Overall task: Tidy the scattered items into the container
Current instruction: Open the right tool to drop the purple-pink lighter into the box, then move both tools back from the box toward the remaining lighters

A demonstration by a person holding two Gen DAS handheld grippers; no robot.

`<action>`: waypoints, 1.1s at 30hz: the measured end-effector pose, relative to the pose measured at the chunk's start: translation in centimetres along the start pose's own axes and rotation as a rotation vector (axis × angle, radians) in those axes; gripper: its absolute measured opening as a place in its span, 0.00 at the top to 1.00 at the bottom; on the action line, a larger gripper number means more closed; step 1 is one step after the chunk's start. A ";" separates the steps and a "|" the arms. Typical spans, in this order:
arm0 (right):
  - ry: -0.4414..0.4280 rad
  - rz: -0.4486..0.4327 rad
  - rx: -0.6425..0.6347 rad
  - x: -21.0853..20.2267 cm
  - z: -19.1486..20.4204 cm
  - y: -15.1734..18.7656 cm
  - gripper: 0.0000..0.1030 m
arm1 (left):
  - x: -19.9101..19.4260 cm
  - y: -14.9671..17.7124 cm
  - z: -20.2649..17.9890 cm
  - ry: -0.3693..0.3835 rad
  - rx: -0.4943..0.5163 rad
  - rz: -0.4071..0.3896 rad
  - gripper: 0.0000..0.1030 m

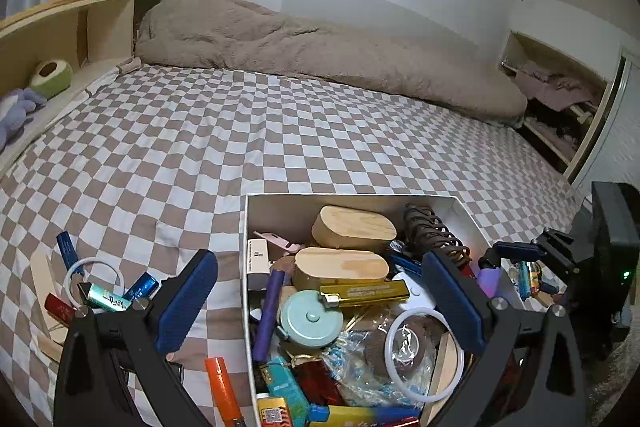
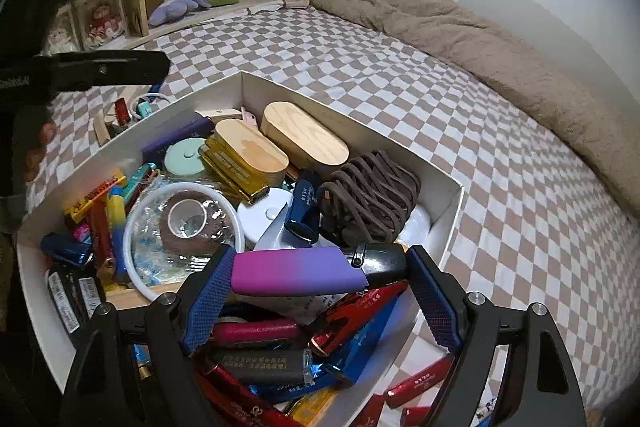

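Purple-to-pink, with a black end, the lighter [image 2: 300, 273] spans the right gripper [image 2: 320, 291] crosswise, pinched end to end between the blue pads [image 2: 210, 293]. We hold it above the near part of the box [image 2: 448, 215], over red and blue tubes already inside. The step in hand is the drop: we judge the lighter to be in position for release.

The next move calls for spreading the right jaws and lifting clear without dragging the contents along.

The left gripper [image 1: 316, 303] hangs with jaws spread wide and nothing between them, straddling the left wall of the box [image 1: 245, 267].

Beyond that wall, several items remain on the checked sheet [image 1: 280, 131]: batteries [image 1: 108, 297], a white ring [image 1: 94, 281], an orange tube [image 1: 224, 387]. We judge these to be the next pick, requiring the left gripper to swing outward and descend on one item.

Farther back lies the beige blanket [image 1: 320, 55].
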State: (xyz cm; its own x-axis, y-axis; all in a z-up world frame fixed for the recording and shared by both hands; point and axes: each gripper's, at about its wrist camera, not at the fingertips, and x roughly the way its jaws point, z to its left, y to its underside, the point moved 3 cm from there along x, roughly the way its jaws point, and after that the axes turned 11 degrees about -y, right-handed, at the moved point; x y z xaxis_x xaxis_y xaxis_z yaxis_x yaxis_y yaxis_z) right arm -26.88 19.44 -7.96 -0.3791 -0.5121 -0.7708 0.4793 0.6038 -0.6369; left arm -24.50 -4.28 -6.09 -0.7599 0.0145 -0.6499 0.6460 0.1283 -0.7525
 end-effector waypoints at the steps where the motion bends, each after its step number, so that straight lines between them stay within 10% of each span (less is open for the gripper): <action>1: 0.001 0.001 0.001 -0.1 0.1 0.1 0.17 | 0.0 0.1 0.1 -0.001 -0.003 0.001 0.00; 4: 0.006 -0.012 0.005 -0.5 0.3 0.1 0.00 | -0.3 0.2 0.2 0.000 -0.004 0.000 0.00; 33: 0.097 -0.224 0.123 -5.1 1.6 0.3 0.00 | -1.9 1.3 0.2 -0.029 0.048 -0.049 0.00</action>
State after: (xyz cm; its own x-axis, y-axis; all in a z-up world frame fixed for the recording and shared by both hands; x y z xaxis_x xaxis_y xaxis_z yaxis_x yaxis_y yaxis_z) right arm -23.55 21.19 -4.20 -0.5579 -0.5599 -0.6126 0.4651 0.4004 -0.7895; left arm -22.23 -4.33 -5.85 -0.7885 -0.0190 -0.6147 0.6116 0.0804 -0.7871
